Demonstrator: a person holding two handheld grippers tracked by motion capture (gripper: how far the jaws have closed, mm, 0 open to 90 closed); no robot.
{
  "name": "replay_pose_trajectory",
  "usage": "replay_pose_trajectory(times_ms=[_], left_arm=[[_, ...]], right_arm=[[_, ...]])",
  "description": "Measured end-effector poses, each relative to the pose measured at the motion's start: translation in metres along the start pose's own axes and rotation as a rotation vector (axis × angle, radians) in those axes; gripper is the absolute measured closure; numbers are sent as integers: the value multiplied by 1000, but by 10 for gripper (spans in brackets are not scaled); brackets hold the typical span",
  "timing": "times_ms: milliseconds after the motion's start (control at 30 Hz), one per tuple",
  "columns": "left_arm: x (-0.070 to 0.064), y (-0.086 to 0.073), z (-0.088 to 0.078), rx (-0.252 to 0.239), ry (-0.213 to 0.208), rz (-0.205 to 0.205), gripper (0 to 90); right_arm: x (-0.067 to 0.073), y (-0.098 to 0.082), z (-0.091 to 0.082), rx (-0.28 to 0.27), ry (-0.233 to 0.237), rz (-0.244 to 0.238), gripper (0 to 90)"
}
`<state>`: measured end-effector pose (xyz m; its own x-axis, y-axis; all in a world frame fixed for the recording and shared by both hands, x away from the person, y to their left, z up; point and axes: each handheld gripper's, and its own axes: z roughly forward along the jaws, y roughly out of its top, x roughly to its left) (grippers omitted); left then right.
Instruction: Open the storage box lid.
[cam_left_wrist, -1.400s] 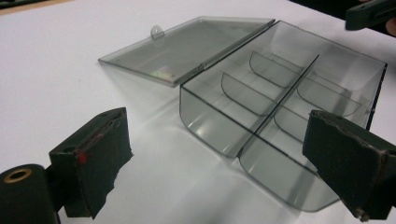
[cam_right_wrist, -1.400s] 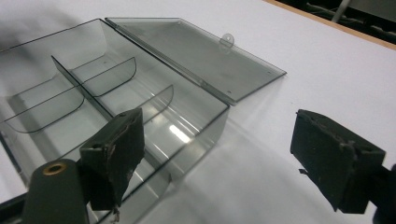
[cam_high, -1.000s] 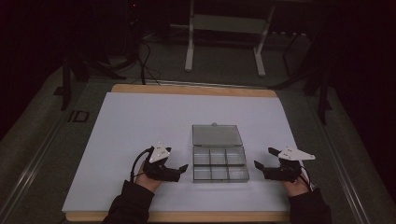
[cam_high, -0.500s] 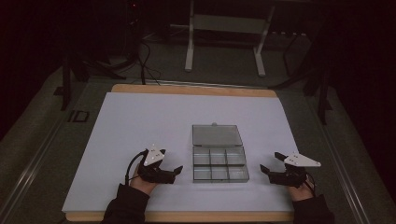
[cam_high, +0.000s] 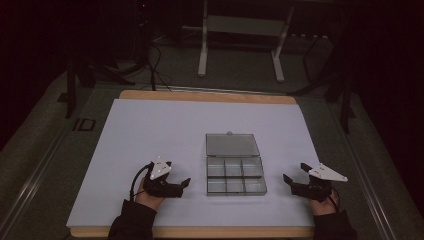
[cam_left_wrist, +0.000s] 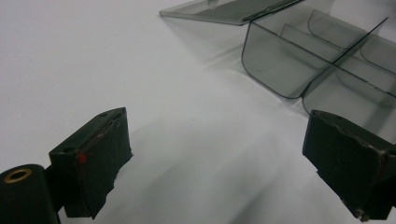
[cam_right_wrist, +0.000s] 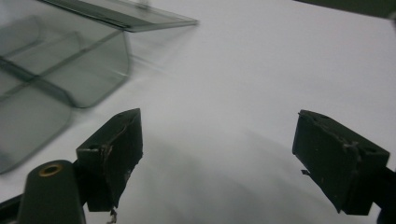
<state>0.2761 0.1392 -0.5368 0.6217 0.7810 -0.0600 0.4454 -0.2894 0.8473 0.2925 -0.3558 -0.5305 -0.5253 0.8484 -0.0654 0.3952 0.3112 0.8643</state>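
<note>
Dark room behind the bench, metal stand legs (cam_high: 240, 47) and loose cables (cam_high: 150, 67) on the floor past the far edge. Wooden table (cam_high: 207, 96) is covered by a white sheet (cam_high: 155, 130), nearly edge to edge.

On my feed, the clear grey compartment box (cam_high: 235, 177) sits on the sheet, right of centre, toward the near side. I count six cells, two rows of three, all look empty. Its lid (cam_high: 232, 144) is swung open and lies flat on the sheet behind the tray, still joined at the hinge.

Left gripper (cam_high: 186, 183) is low over the sheet just left of the box, jaws spread wide, nothing between them. Left gripper view confirms: bare sheet in the gap, box corner (cam_left_wrist: 280, 70) ahead and to the right.

Right gripper (cam_high: 295, 175) is on the other side, a bit farther off the box, also spread wide, holding nothing. Its view shows the box (cam_right_wrist: 65, 79) ahead to the left, blurred.

Dark sleeves (cam_high: 131, 222) enter from the near edge.
</note>
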Motion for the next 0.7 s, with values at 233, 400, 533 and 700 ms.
replay_pose_trajectory(times_ms=[233, 400, 533, 700], left_arm=[[-5, -1, 0, -11, 23, 36, 90], [-3, -1, 1, -4, 22, 11, 90], [-1, -1, 0, -9, 22, -2, 90], [-1, -2, 0, -11, 25, -6, 90]], right_arm=[[-1, 0, 1, 10, -34, 28, 152], [-1, -1, 2, 13, -50, 34, 152], [-2, -1, 1, 10, -57, 44, 149], [-3, -1, 2, 15, -66, 60, 149]])
